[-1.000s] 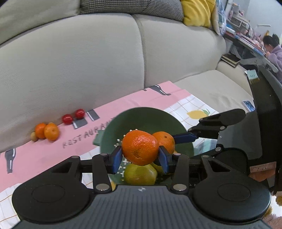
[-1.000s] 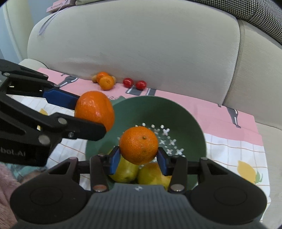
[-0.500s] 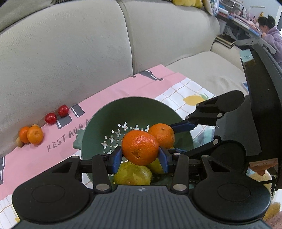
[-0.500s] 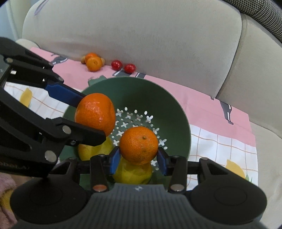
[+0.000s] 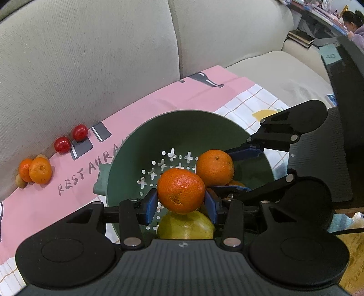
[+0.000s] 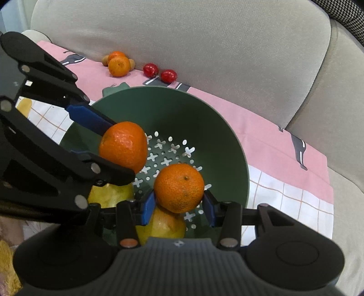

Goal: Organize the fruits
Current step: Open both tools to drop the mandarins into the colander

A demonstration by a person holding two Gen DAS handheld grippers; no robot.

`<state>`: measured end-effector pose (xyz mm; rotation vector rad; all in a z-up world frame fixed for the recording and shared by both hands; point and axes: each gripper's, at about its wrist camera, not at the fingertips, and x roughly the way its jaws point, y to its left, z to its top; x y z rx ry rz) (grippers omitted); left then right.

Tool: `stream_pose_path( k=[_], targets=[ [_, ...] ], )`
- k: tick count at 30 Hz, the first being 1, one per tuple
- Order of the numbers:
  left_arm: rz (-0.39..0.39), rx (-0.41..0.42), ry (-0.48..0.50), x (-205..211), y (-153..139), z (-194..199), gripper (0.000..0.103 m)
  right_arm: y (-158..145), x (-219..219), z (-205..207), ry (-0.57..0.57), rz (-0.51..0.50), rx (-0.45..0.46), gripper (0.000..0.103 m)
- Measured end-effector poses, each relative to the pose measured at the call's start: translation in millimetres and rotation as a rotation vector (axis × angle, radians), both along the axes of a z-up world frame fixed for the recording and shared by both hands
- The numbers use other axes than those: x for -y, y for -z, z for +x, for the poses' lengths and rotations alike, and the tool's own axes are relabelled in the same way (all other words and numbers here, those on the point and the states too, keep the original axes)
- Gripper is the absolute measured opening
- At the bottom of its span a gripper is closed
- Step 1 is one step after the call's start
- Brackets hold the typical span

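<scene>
A green perforated colander bowl (image 5: 182,129) (image 6: 218,141) sits on a pink and checked cloth. My left gripper (image 5: 181,201) is shut on a tangerine (image 5: 180,190), held over the bowl above a yellow-green fruit (image 5: 185,227). My right gripper (image 6: 178,205) is shut on another tangerine (image 6: 179,187), also inside the bowl above a yellow fruit (image 6: 163,224). Each gripper and its tangerine shows in the other view: the right-held tangerine (image 5: 215,167), the left-held tangerine (image 6: 124,146).
Two tangerines (image 5: 37,169) (image 6: 118,65) with small brown fruits and two red cherry tomatoes (image 5: 70,137) (image 6: 159,72) lie on the pink cloth (image 5: 136,109) against the beige sofa back (image 5: 91,57). A person sits at a desk far right (image 5: 352,20).
Both grippers have moved down and forward over the bowl with their tangerines; the bowl and the fruits in it appear closer and lower in view.
</scene>
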<state>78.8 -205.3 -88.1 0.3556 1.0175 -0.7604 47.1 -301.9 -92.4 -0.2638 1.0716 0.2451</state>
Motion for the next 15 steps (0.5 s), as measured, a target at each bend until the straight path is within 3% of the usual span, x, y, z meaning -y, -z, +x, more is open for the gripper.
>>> stream_pose_path(
  k=[15],
  targets=[
    [0.042,-0.054,-0.035,-0.6,24.5,20.7,0.050,11.3,-2.0,11.3,-0.012,-0.006,-0.033,0.043]
  ],
)
